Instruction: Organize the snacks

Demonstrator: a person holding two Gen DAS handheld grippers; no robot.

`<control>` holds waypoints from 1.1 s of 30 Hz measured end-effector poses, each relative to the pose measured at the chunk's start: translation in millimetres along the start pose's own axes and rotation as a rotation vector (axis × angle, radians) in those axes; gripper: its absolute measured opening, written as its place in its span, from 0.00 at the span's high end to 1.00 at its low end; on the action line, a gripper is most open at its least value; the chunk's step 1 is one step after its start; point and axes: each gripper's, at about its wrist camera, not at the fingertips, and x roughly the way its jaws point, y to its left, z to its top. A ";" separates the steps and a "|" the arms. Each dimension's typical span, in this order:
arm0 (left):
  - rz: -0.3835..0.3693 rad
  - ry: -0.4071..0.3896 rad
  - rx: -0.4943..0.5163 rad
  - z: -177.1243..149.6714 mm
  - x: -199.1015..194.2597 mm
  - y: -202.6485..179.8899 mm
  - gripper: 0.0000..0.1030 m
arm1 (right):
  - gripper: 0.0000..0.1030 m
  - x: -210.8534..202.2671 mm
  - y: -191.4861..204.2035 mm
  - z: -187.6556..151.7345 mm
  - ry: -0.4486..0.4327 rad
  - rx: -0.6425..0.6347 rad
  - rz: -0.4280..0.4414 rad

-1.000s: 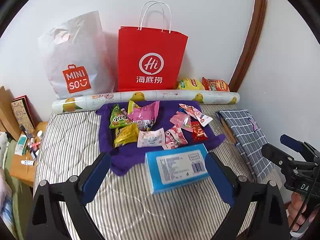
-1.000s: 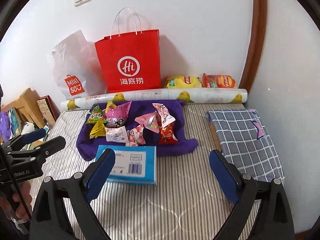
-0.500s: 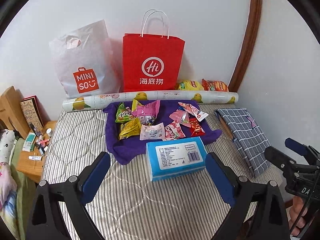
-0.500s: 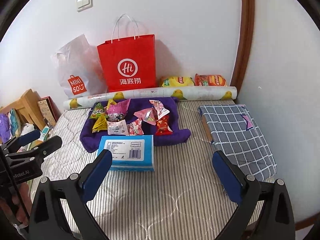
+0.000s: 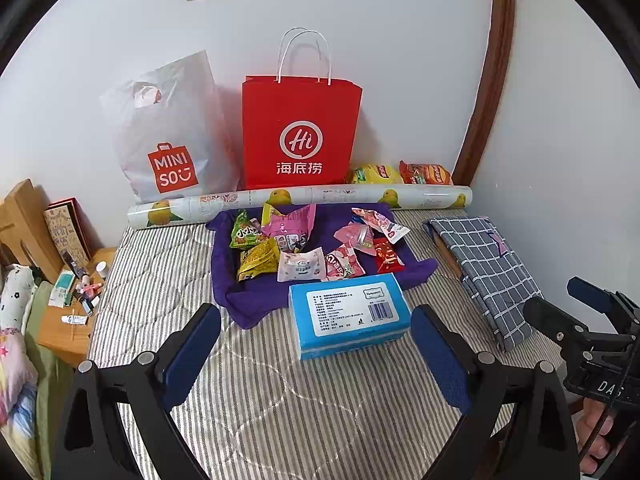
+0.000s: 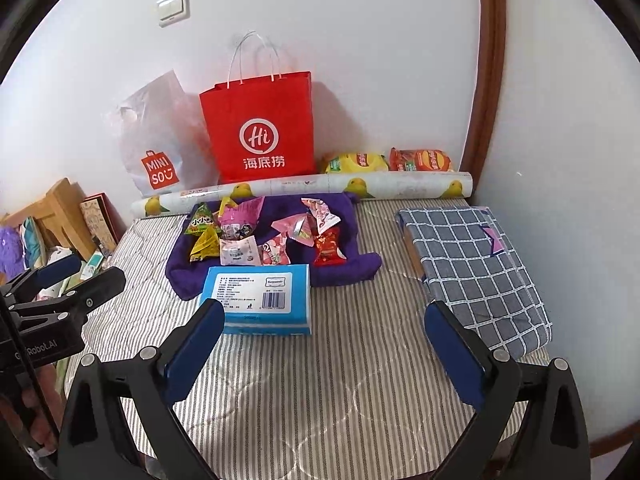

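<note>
Both our claws hang wide and empty above the striped bed (image 5: 280, 400), facing a loose heap of snack packets (image 5: 316, 246) on a purple cloth (image 5: 248, 304) ahead. A blue box (image 5: 348, 314), its long side crosswise, lies between claws and snacks. The heap sits nearly dead ahead of the left claw (image 5: 316, 354) and left of centre for the right claw (image 6: 324, 350), so the left looks nearer. Sorted or scattered, we cannot judge. The right view shows two chip bags (image 6: 388, 160) behind the printed roll (image 6: 304, 190) more plainly; the left view shows a cluttered bedside stand (image 5: 68, 328).
</note>
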 end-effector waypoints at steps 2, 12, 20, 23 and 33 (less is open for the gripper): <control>0.002 0.000 0.001 -0.1 -1.2 -1.1 0.07 | 0.04 -1.1 -0.4 -0.1 -0.002 0.001 0.000; 0.007 -0.004 0.006 0.5 -4.1 -2.5 0.07 | 0.04 -3.3 -0.7 0.0 -0.009 0.003 0.007; 0.007 -0.006 0.008 0.8 -6.2 -1.6 0.07 | 0.04 -5.6 0.9 -1.5 -0.014 -0.002 0.016; 0.008 -0.005 0.006 1.1 -7.1 -1.1 0.07 | 0.04 -6.0 0.7 -1.6 -0.014 -0.001 0.017; 0.009 -0.007 0.001 0.9 -8.7 1.0 0.07 | 0.04 -8.6 2.2 -1.8 -0.019 -0.002 0.020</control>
